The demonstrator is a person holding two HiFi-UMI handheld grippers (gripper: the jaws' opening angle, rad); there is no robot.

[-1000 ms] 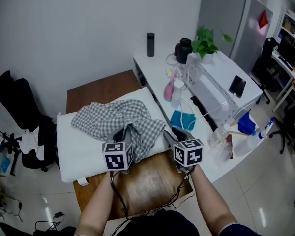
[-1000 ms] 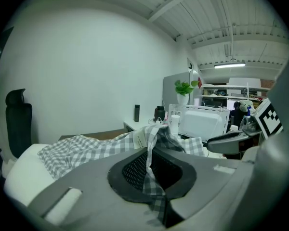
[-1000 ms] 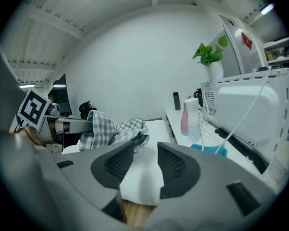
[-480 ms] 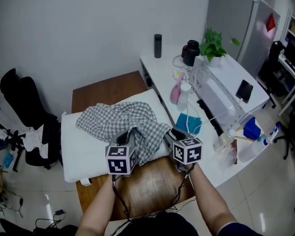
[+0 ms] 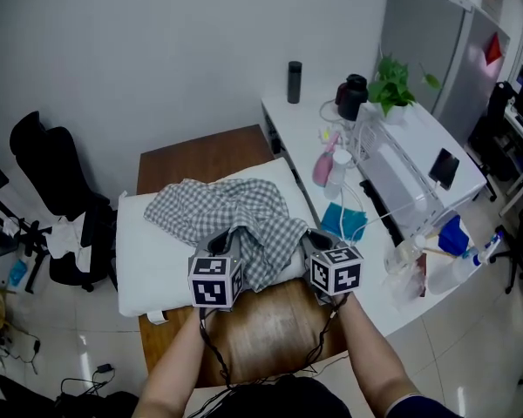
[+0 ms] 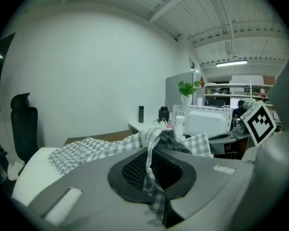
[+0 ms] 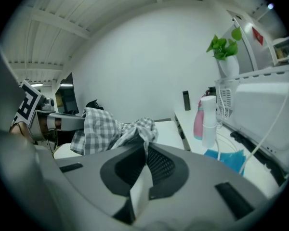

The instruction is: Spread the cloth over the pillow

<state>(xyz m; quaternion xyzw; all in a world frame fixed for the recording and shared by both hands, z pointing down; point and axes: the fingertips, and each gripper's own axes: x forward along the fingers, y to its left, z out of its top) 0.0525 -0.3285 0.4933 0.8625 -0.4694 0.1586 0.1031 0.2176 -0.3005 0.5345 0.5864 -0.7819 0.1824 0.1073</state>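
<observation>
Jaws of right gripper (image 5: pixel 312 237) just clamped onto cloth (image 5: pixel 235 209) edge, left gripper (image 5: pixel 218 242) pinching it too. Both sides held, probably good to spread over pillow (image 5: pixel 148 259).

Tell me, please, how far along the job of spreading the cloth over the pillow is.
Done: both grips are made. The left hand-held gripper is shut on the near edge of the cloth; the right hand-held gripper, whose jaws have just been closing, now pinches it too. In hand: the cloth lies bunched in a heap. Left: drawing it flat, since much of the white pillow shows bare.
</observation>
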